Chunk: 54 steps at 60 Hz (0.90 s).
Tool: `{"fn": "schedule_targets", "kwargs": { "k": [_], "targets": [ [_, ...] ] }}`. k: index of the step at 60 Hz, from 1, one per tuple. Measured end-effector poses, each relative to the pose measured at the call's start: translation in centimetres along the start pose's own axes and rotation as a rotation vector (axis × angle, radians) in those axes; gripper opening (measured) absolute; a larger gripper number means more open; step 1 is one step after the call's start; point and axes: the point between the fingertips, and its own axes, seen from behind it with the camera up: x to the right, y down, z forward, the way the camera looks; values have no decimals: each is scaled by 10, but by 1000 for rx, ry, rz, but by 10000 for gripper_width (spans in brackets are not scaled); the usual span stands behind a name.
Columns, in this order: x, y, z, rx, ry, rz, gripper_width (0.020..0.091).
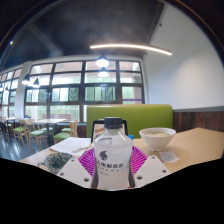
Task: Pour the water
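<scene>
The gripper (112,165) is closed on a water bottle (112,155), holding it upright between its pads, probably to carry it toward the bowl (157,136) ahead on the counter (195,145) for pouring.

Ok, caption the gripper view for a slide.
Gripper shut on a labelled water bottle, white bowl just beyond on the table.

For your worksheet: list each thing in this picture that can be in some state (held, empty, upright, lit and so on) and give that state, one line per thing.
gripper: fingers pressed on the bottle's sides, holding it.
water bottle: upright between the fingers, cap on.
bowl: upright on the table beyond the right finger; contents not visible.
small potted plant: upright on the table, left of the fingers.
ceiling strip light: lit.
</scene>
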Motion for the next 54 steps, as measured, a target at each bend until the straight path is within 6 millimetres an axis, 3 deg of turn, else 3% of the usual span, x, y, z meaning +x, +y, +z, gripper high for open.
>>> {"fn": "schedule_targets", "kwargs": {
  "k": [4, 5, 6, 15, 21, 24, 26, 28, 31, 33, 40, 41, 45, 47, 52, 54],
  "targets": [
    [1, -4, -2, 11, 8, -26, 425],
    [0, -4, -19, 14, 13, -26, 428],
    [0, 0, -3, 15, 14, -23, 430],
    [4, -4, -16, 10, 14, -10, 446],
    [3, -4, -8, 13, 6, -26, 591],
    [2, 10, -3, -54, 5, -42, 736],
    [0, 14, -12, -101, 11, -29, 822],
    [-1, 17, -15, -127, 18, -7, 854],
    [-4, 10, -19, -124, 26, 19, 828],
    [-1, 0, -49, -122, 36, 26, 822],
    [-10, -20, -82, -105, 43, 20, 831],
    [-14, -28, -104, -104, 42, 20, 830],
    [-21, -38, -123, -91, 39, 30, 828],
    [-29, -51, -151, -87, 33, 36, 828],
    [-39, -62, -178, -69, 19, 46, 831],
    [-48, -74, -204, -72, 16, 50, 830]
  ]
}}
